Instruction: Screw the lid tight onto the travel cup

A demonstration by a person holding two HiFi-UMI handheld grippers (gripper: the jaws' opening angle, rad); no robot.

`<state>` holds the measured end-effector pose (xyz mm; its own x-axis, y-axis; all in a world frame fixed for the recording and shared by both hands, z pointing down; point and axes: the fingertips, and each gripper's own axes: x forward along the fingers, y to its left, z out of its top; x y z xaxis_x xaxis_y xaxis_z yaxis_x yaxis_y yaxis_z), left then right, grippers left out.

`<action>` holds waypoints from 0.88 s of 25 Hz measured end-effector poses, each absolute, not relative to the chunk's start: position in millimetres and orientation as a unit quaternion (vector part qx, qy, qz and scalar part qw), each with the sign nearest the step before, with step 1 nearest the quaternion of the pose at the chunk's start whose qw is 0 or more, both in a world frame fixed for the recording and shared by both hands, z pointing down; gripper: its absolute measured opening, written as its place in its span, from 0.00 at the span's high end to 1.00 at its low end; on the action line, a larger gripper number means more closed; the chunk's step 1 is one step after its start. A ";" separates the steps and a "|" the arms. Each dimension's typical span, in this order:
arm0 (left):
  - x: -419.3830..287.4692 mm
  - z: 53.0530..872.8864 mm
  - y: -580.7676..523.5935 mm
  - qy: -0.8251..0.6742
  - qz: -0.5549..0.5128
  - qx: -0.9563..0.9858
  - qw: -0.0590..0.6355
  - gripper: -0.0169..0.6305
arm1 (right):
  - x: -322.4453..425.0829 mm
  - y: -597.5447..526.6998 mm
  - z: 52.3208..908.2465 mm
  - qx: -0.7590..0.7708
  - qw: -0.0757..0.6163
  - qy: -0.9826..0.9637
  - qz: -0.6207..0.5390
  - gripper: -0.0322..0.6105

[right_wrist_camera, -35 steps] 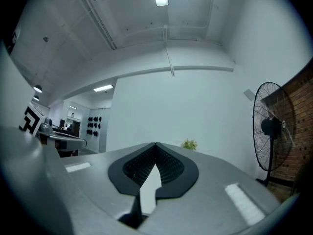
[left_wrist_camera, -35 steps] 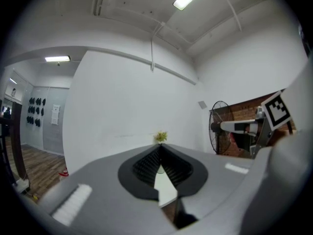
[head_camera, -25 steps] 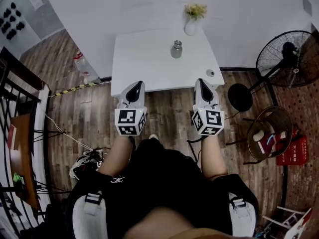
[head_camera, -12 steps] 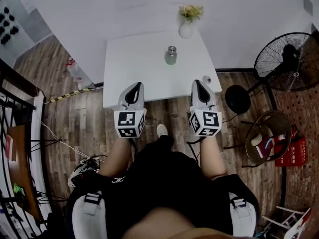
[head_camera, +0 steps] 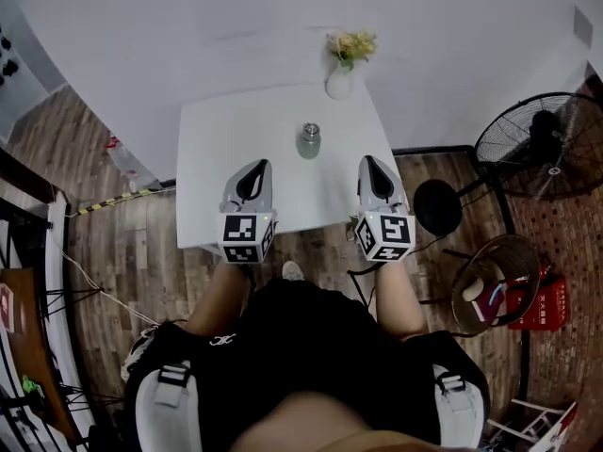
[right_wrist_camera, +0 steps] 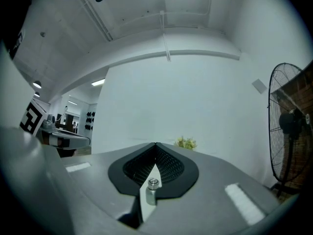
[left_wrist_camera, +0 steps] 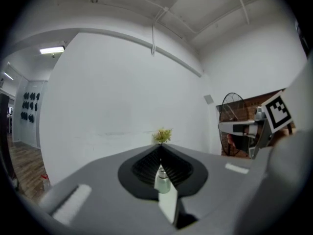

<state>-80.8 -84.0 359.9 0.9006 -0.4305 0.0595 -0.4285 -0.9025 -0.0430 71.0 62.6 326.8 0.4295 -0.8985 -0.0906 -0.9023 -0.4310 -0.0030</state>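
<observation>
The small metal travel cup (head_camera: 309,140) stands upright in the middle of the white table (head_camera: 217,139), with a cap on its top. Through the slit of each gripper's jaws the cup (left_wrist_camera: 162,178) (right_wrist_camera: 151,190) shows ahead. My left gripper (head_camera: 261,164) and my right gripper (head_camera: 366,161) hang over the table's near edge, one on each side of the cup and well short of it. Both are shut with nothing in them. In the gripper views, the left gripper (left_wrist_camera: 160,147) and the right gripper (right_wrist_camera: 155,145) have their jaws closed tip to tip. No loose lid shows.
A white vase of yellow-green flowers (head_camera: 344,64) stands at the table's far edge against the wall. To the right on the wood floor are a standing fan (head_camera: 546,144), a black round stool (head_camera: 436,205), a wicker chair (head_camera: 492,281) and a red crate (head_camera: 542,301).
The person has stepped toward the table: table and cup sit lower and nearer in the head view, and both grippers now reach over its near edge. A small round thing near the right front corner is now covered.
</observation>
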 end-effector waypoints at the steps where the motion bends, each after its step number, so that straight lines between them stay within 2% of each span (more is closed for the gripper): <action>1: -72.3 360.7 -91.9 0.220 -0.034 -0.975 0.012 0.89 | 79.0 54.1 326.2 -0.844 0.025 0.535 0.038 0.95; 12: -1.7 371.1 -174.6 0.213 -0.048 -0.975 -0.032 0.89 | 146.7 -42.2 335.4 -0.837 0.013 0.547 0.022 0.95; 17: 12.2 392.4 -200.6 0.213 -0.065 -0.974 -0.029 0.89 | 163.1 -65.4 347.1 -0.834 0.004 0.552 0.010 0.95; 22: 16.7 388.7 -206.5 0.219 -0.067 -0.971 -0.063 0.89 | 172.0 -78.6 351.7 -0.826 -0.001 0.564 0.004 0.95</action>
